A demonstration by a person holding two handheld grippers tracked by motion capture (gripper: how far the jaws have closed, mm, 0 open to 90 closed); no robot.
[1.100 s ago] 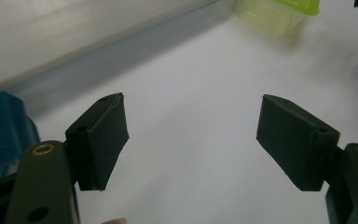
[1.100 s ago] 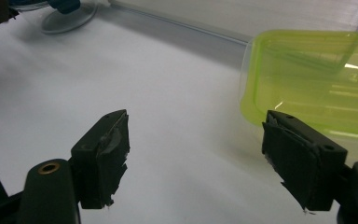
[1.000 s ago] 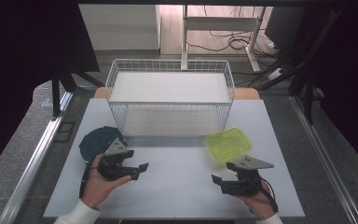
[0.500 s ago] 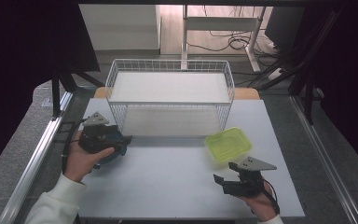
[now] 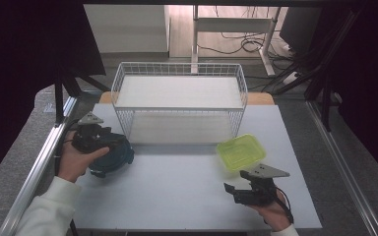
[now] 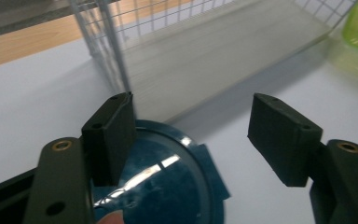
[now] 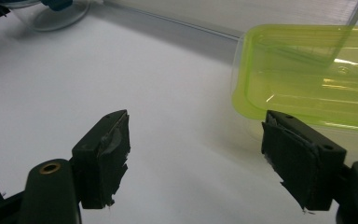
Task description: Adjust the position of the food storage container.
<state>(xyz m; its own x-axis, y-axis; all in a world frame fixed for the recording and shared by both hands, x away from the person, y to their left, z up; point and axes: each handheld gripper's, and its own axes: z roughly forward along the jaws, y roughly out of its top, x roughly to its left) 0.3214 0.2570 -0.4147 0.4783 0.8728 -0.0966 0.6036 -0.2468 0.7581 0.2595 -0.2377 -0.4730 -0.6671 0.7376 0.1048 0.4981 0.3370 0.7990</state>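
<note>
left gripper view: blue lid (image 6: 168, 186) under left claw (image 6: 191, 135), jaws closing, apart.

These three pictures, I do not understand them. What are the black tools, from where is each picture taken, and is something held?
A person sits at a white table and holds a hand tool with two black jaws in each hand. The high view looks down from above; each of the other two pictures comes from a camera riding on one tool.

The left gripper is over a round blue lidded container. Its jaws have just been closing but are apart, with nothing pressed between them. The right gripper is open near a green plastic container. Behind both stands a white wire basket. Nothing is held.
</note>
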